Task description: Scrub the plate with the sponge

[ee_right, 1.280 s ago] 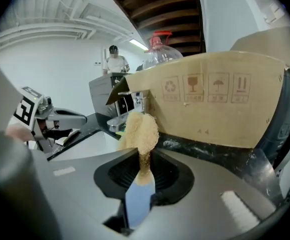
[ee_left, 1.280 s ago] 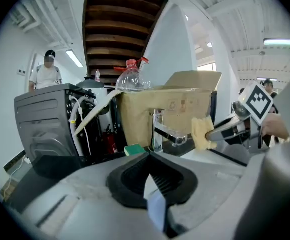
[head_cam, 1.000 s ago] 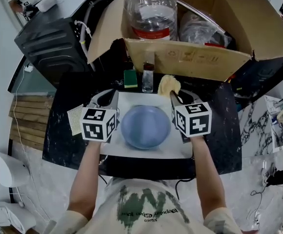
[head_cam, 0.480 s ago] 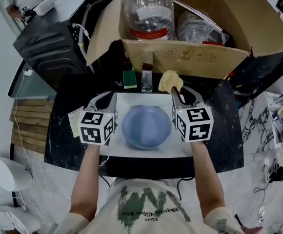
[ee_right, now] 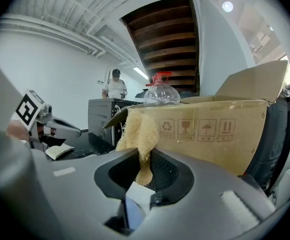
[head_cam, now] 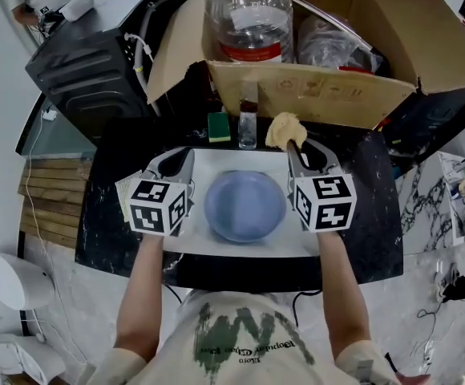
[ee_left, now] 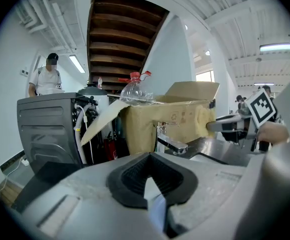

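Observation:
A round blue plate (head_cam: 245,207) lies in the white sink basin (head_cam: 216,167), between my two grippers. My right gripper (head_cam: 293,146) is off the plate's right rim and is shut on a yellow sponge (head_cam: 284,129), which hangs above the basin's far right corner. In the right gripper view the sponge (ee_right: 140,131) sticks up from the closed jaws of that gripper (ee_right: 144,170). My left gripper (head_cam: 186,154) is off the plate's left rim, shut with nothing in it (ee_left: 147,170). Neither gripper touches the plate.
A chrome faucet (head_cam: 248,119) and a green sponge (head_cam: 219,126) stand at the sink's far edge. Behind them is a big cardboard box (head_cam: 313,91) with a water bottle (head_cam: 247,14). A pale cloth (head_cam: 123,196) lies on the black counter at left. A person (ee_left: 46,81) stands far off.
Almost nothing differs. Both grippers hold their places either side of the plate, and the sponge stays in the right gripper; only the head view has shifted slightly.

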Action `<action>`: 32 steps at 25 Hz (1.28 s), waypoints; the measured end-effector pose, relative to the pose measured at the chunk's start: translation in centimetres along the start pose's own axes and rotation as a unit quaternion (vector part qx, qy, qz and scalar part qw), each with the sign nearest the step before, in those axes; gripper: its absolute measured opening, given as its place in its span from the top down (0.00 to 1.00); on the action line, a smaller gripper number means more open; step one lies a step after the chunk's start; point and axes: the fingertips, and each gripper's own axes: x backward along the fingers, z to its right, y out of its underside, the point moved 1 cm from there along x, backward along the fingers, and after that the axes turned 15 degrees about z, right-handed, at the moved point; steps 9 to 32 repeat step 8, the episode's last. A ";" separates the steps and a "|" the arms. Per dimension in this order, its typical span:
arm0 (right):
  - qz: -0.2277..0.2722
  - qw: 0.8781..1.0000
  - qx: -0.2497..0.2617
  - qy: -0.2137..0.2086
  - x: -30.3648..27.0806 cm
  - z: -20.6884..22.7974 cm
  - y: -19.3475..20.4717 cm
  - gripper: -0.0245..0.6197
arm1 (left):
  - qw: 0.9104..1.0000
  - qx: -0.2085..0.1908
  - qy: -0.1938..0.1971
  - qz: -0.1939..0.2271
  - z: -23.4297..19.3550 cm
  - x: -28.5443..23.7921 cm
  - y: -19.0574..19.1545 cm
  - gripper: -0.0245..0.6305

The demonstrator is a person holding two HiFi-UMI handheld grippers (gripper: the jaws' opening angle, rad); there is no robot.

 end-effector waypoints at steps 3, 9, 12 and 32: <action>0.000 1.000 0.001 0.000 0.0 -0.1 0.0 0.87 | 1.000 0.002 0.001 0.000 -0.2 0.0 0.0 0.96; -0.001 1.000 0.003 0.001 0.1 -0.1 0.0 0.87 | 1.000 0.002 0.006 -0.002 -0.1 -0.1 0.1 0.96; -0.001 1.000 0.003 0.001 0.1 -0.1 0.0 0.87 | 1.000 0.002 0.006 -0.002 -0.1 -0.1 0.1 0.96; -0.001 1.000 0.003 0.001 0.1 -0.1 0.0 0.87 | 1.000 0.002 0.006 -0.002 -0.1 -0.1 0.1 0.96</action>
